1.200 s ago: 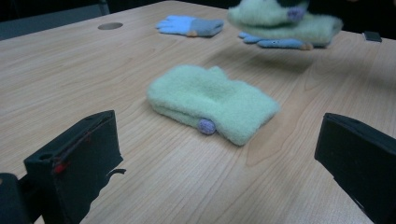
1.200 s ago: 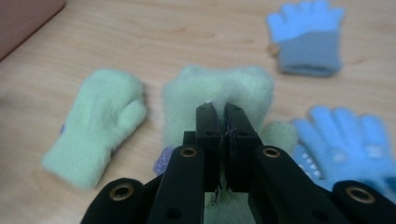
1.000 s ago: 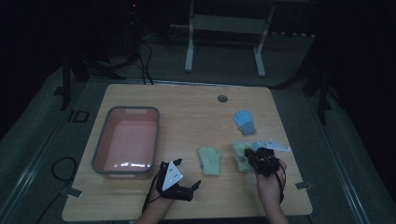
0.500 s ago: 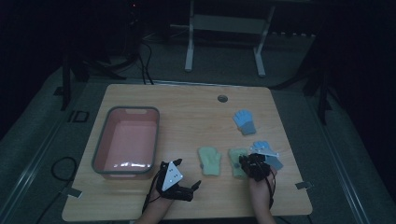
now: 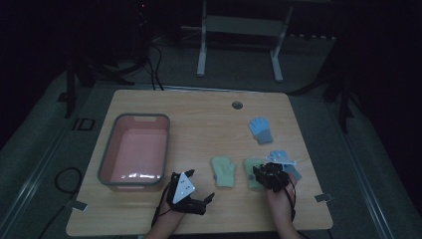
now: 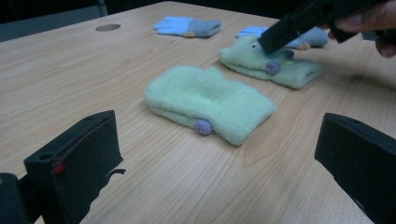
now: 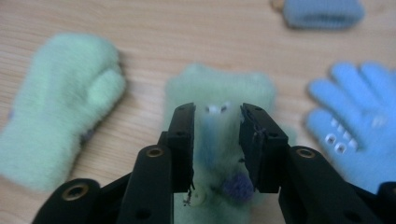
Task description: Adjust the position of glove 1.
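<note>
Two pale green mittens lie side by side near the table's front: one [image 5: 223, 171] [image 6: 210, 105] [image 7: 60, 107] to the left, the other [image 5: 252, 169] [image 6: 280, 70] [image 7: 219, 86] under my right gripper [image 5: 264, 173] [image 7: 217, 112] [image 6: 289, 25]. Its jaws have just been opening. They stand part open, tips down on this mitten, with fleece showing in the gap and no pinch on it. A blue glove [image 5: 282, 160] [image 7: 355, 116] lies just to its right. My left gripper [image 5: 201, 184] [image 6: 219, 140] rests wide open, facing the left mitten with nothing between its jaws.
A second blue glove [image 5: 260, 129] [image 6: 187, 25] lies farther back on the right. A pink tub with a grey rim [image 5: 117, 149] stands at the left. A round cable hole [image 5: 237, 105] sits near the table's far edge. Metal stand legs rise behind the table.
My right gripper has moved left and sunk onto the right green mitten, baring the blue glove beside it, and its jaws have parted. The left gripper has kept still.
</note>
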A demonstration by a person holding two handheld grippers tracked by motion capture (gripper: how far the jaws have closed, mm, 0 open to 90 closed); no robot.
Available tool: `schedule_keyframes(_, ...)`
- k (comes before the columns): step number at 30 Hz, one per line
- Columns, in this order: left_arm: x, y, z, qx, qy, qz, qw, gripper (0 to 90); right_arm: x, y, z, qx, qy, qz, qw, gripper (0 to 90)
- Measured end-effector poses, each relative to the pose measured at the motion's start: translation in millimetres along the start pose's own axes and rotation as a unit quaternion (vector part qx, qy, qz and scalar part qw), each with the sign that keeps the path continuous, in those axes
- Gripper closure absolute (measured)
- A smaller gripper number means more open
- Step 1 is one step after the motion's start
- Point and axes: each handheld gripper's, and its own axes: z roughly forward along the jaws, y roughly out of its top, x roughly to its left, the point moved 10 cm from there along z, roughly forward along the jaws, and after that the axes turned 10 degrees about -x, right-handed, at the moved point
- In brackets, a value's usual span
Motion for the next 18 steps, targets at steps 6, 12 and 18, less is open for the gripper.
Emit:
schedule_keyframes(6,0.1,0.2,0.1,-0.001,-0.002,-0.005,1.0,0.6,-3.7,12.1,-7.1,-0.002,0.028,-0.036,0.999,62.4)
schedule_keyframes(12,0.7,0.0,0.3,0.0,0.0,-0.007,1.0,0.6,-13.1,19.4,-12.2,0.006,0.064,-0.052,0.9965,62.3)
schedule_keyframes(18,0.7,0.0,0.4,0.001,0.0,-0.007,1.0,0.6,-11.0,27.1,-16.7,0.007,0.098,-0.088,0.9913,60.0)
